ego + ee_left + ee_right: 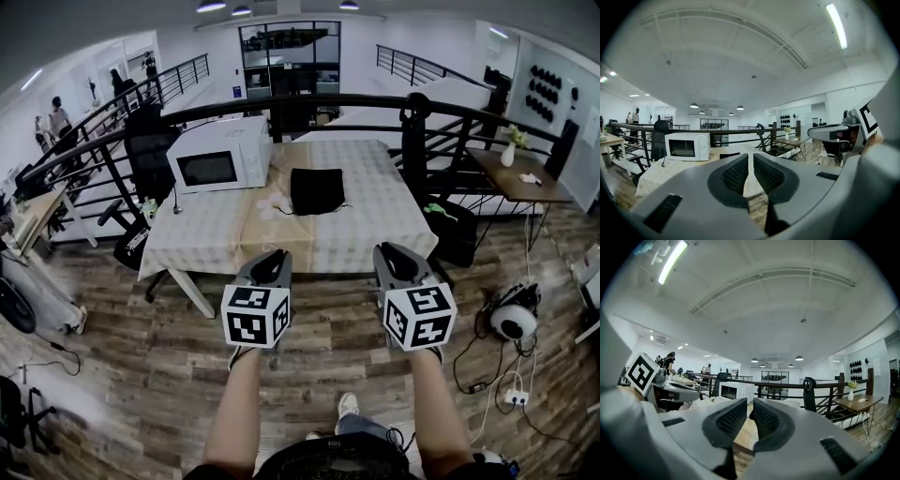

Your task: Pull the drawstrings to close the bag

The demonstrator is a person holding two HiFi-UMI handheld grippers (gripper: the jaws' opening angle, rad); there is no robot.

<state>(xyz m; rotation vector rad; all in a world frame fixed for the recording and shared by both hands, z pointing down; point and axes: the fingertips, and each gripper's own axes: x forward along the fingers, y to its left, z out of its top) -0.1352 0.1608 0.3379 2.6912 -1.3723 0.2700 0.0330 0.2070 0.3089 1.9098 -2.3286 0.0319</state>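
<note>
A black drawstring bag (317,190) lies flat in the middle of the cloth-covered table (375,187), well ahead of both grippers; its strings are too small to make out. My left gripper (275,255) and right gripper (392,251) are held side by side in the air, short of the table's near edge. Both are shut with nothing between the jaws. In the left gripper view the gripper (751,157) points over the table, and the bag (730,155) shows as a dark strip. The right gripper (751,404) also points at the table.
A white microwave (220,155) stands at the table's back left. A black railing (309,101) runs behind the table. An office chair (150,150) stands at the left and a side table with a vase (511,173) at the right. Cables (502,375) lie on the floor at right.
</note>
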